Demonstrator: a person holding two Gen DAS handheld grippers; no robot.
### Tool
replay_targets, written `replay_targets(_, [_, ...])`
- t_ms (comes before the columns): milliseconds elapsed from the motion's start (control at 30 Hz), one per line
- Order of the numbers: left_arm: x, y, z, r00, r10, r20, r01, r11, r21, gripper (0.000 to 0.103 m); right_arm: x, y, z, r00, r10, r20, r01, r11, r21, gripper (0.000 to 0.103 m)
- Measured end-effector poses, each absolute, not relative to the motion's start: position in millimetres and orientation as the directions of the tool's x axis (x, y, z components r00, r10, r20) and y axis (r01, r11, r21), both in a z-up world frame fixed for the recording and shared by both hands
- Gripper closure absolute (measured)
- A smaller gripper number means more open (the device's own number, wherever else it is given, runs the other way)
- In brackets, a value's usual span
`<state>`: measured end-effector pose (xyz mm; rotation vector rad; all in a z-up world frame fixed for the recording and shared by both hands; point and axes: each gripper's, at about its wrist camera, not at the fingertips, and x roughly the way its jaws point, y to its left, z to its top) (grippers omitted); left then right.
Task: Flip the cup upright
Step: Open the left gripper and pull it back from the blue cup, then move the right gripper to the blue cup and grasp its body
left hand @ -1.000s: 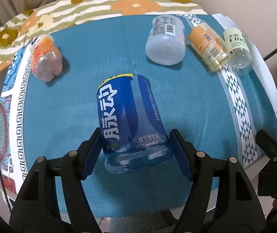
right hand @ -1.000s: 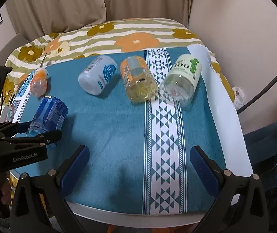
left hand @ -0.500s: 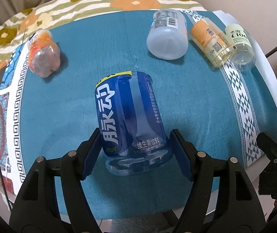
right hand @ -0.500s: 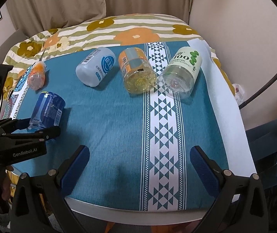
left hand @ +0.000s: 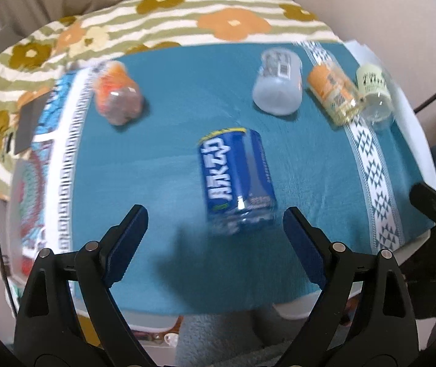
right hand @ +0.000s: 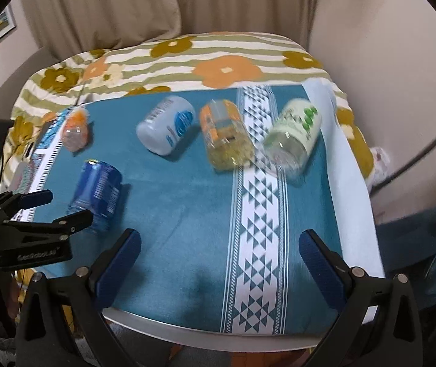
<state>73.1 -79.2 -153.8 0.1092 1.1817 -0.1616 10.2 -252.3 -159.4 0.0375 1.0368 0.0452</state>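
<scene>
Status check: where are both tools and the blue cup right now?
Left tool open, empty. Right tool open, empty, over bare cloth. Blue cup on its side, untouched, in front of left tool. Nothing in the way.

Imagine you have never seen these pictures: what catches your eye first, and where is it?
The blue cup lies on its side on the teal cloth, just beyond the open left tool. Behind it four more cups lie toppled: an orange cup far left, three clustered by the white patterned stripe.
</scene>
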Motion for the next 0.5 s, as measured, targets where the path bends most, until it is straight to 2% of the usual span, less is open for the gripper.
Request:
replay_targets(33, [71,-75,-148,0.377,-0.062,-0.924,0.174,0.985,0.005,0.000,14,-250,-154,0.505,0.066,-0.860,-0.037,0.998,0.054,0.000])
replay_targets(200, [64,-43,-124,0.414,-0.047,-0.909,0.120,0.993,0.004,0.000,33,-228,-139,0.457,0.126,-0.881,-0.120,0.990,0.079,0.000])
replay_targets(500, [76,15,-122,0.413,-0.071,-0.908,0.098,0.995,-0.033,0.000,94,-179,-161,0.202,0.273,-0.941,-0.143,0.958,0.247,0.000])
